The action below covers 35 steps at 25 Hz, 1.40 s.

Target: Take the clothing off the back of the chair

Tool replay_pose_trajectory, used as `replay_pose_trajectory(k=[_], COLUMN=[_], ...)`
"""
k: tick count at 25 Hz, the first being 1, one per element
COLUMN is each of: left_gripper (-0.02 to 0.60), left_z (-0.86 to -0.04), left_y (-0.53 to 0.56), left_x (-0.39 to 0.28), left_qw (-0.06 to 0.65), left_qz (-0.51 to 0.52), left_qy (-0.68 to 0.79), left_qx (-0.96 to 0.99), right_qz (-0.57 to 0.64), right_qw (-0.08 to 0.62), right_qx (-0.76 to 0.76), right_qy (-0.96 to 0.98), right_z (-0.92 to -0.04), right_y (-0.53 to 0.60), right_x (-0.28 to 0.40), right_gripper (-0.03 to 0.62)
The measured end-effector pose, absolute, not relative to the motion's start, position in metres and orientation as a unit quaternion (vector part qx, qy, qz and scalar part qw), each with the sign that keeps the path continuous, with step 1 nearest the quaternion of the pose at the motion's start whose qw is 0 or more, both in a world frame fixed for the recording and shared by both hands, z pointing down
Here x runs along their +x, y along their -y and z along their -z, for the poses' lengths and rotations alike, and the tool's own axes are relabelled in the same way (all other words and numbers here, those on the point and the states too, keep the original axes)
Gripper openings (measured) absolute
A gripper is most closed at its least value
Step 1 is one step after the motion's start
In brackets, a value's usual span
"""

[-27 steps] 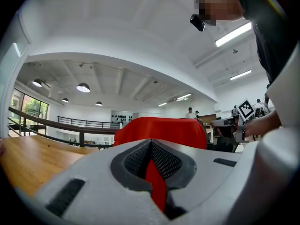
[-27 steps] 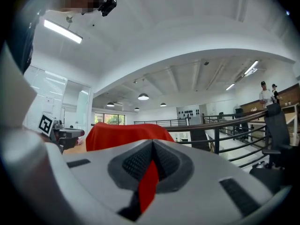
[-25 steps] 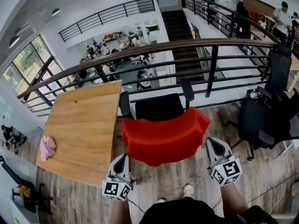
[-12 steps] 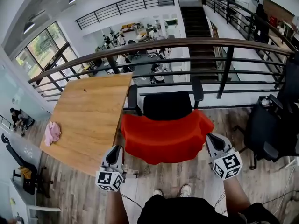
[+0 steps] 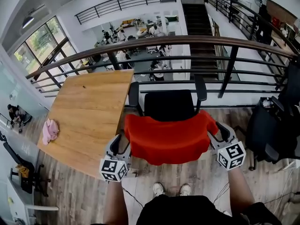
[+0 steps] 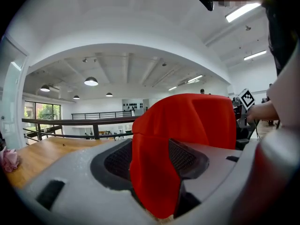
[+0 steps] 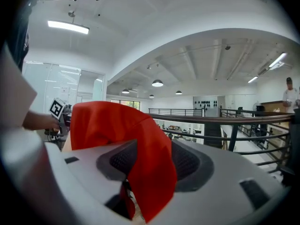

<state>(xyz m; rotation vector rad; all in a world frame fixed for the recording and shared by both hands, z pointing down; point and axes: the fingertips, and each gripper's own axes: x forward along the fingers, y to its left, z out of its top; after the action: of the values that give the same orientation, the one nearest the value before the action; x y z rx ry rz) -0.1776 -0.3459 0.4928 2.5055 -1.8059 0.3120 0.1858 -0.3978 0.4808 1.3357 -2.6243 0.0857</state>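
Red clothing (image 5: 168,137) is pinched at both ends. The left hand-held gripper (image 5: 120,143) is clamped on its left edge and the right hand-held gripper (image 5: 220,131) on its right edge. In the left gripper view a fold of the clothing (image 6: 187,121) runs down between the closed jaws of that hand-held gripper (image 6: 153,161). The right gripper view shows the same, with the fabric (image 7: 108,121) squeezed in the right hand-held gripper (image 7: 140,168).

The garment hangs spread over the back of the black chair (image 5: 168,105), covering it from side to side. The chair's armrests (image 5: 133,95) stick out beyond it, towards the railing (image 5: 187,43).

The wooden bench (image 5: 89,116) stands just beside the chair on the left, its near corner close to the left hand-held gripper. A pink cloth (image 5: 49,130) lies at its far left edge, well apart. A second chair (image 5: 274,125) stands to the right, near the right hand-held gripper. Between the garment and the person's shoes (image 5: 157,189) lies open plank floor (image 5: 206,177).
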Motion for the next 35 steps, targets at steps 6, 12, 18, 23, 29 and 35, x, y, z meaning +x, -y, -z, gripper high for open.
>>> replay_pose_trajectory(k=[6, 12, 18, 23, 29, 35], left_gripper=[0.269, 0.280, 0.290, 0.225, 0.059, 0.041], left_z=[-0.494, -0.494, -0.491, -0.486, -0.480, -0.470], left_y=[0.369, 0.386, 0.395, 0.392, 0.383, 0.375], left_x=[-0.181, -0.170, -0.159, -0.151, -0.150, -0.158], left_qw=[0.023, 0.042, 0.027, -0.005, -0.025, -0.032], left_qz=[-0.101, -0.093, -0.104, -0.118, -0.111, -0.097], left_qy=[0.557, 0.507, 0.480, 0.473, 0.489, 0.504], left_qx=[0.824, 0.856, 0.871, 0.873, 0.865, 0.858], right_qz=[-0.019, -0.017, -0.021, -0.011, 0.007, 0.029], right_qw=[0.115, 0.123, 0.135, 0.136, 0.126, 0.109], right_qx=[0.413, 0.375, 0.353, 0.387, 0.448, 0.502], right_qy=[0.903, 0.919, 0.926, 0.912, 0.885, 0.857], right_z=[-0.477, -0.474, -0.478, -0.478, -0.469, -0.456], right_y=[0.416, 0.423, 0.417, 0.413, 0.401, 0.393], right_x=[0.171, 0.165, 0.154, 0.157, 0.169, 0.186], right_gripper=[0.272, 0.296, 0.205, 0.142, 0.031, 0.028])
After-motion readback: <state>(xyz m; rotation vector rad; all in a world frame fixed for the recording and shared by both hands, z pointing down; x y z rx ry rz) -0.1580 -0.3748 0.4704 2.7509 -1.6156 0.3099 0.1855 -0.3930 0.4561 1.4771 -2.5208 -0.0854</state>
